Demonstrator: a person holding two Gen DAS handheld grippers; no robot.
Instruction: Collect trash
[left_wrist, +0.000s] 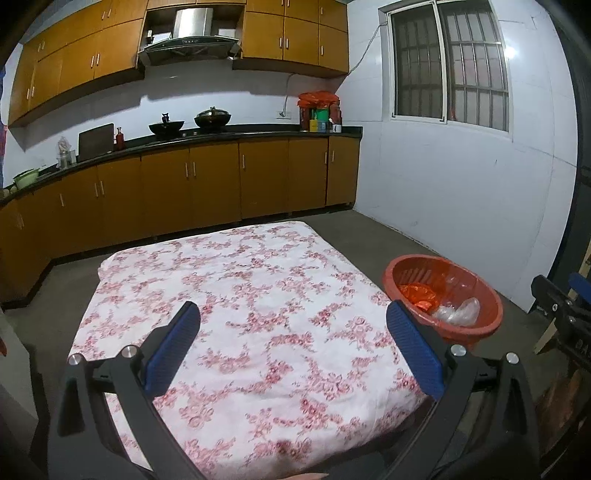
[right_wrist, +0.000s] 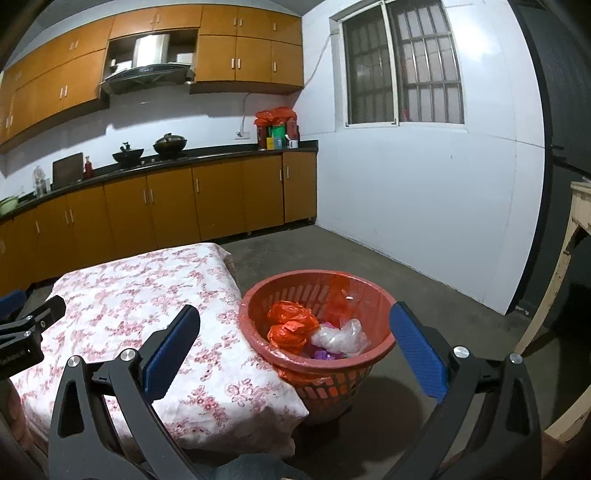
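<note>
A red plastic basket (right_wrist: 373, 291) stands on the floor against the right side of a low table with a pink floral cloth (right_wrist: 147, 295). It holds crumpled orange bags (right_wrist: 291, 325), a clear plastic bag (right_wrist: 341, 338) and a bit of purple trash (right_wrist: 323, 355). The basket also shows in the left wrist view (left_wrist: 491, 310). My left gripper (left_wrist: 293, 317) is open and empty above the floral cloth (left_wrist: 258, 295). My right gripper (right_wrist: 295, 321) is open and empty, held over the basket's near side. No loose trash shows on the cloth.
Wooden kitchen cabinets (left_wrist: 221, 184) with a black counter, two woks (left_wrist: 212, 118) and jars line the far wall. A barred window (left_wrist: 450, 66) sits in the white right wall. A pale wooden frame (right_wrist: 569, 258) stands at the right. The floor is grey concrete (right_wrist: 424, 295).
</note>
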